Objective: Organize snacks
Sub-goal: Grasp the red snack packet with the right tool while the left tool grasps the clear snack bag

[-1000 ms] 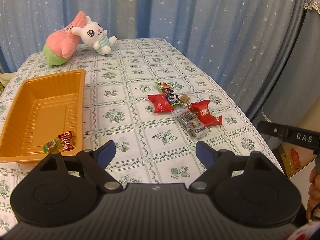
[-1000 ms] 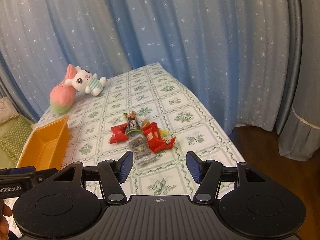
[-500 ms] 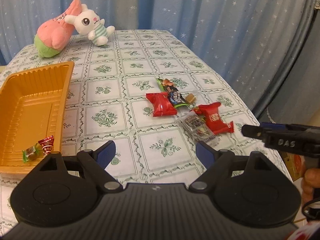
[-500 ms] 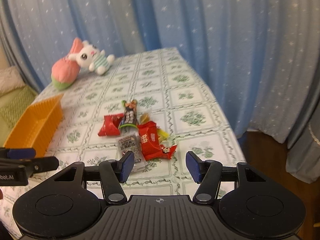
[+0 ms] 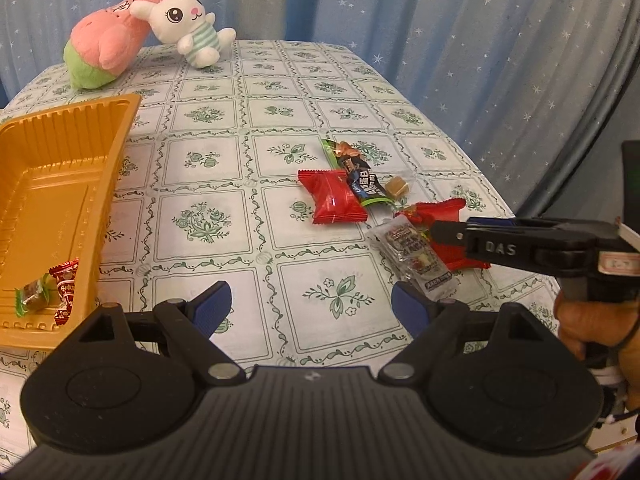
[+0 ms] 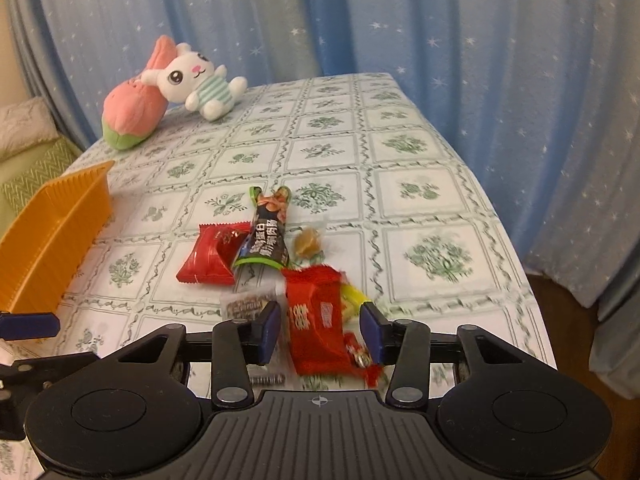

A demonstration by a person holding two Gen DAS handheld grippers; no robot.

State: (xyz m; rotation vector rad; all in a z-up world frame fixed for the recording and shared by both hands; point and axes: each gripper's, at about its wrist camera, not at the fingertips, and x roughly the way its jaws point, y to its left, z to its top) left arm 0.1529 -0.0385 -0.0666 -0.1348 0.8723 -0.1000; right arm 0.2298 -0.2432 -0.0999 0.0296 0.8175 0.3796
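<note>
Several snacks lie in a pile on the tablecloth: a plain red packet (image 5: 334, 200), a dark bar wrapper (image 5: 356, 172), a caramel candy (image 5: 397, 188), a clear packet (image 5: 412, 252) and a red packet with white writing (image 6: 316, 320). My right gripper (image 6: 322, 334) straddles that lettered red packet. Its jaws are closing, with small gaps still at both pads. My left gripper (image 5: 312, 306) hangs open over bare cloth in front of the pile, nothing between its fingers. The orange tray (image 5: 60, 168) at left holds a red candy (image 5: 66, 284) and a green-wrapped one (image 5: 34, 294).
A pink plush (image 5: 108, 52) and a white bunny plush (image 5: 186, 20) sit at the table's far left corner. Blue starred curtains hang behind and to the right. The table's right edge (image 6: 516, 264) drops off close to the pile. A hand (image 5: 580, 320) grips the right tool.
Both grippers have moved forward and down toward the pile. The right gripper has come in from the right over the lettered red packet, and its jaws have narrowed around it.
</note>
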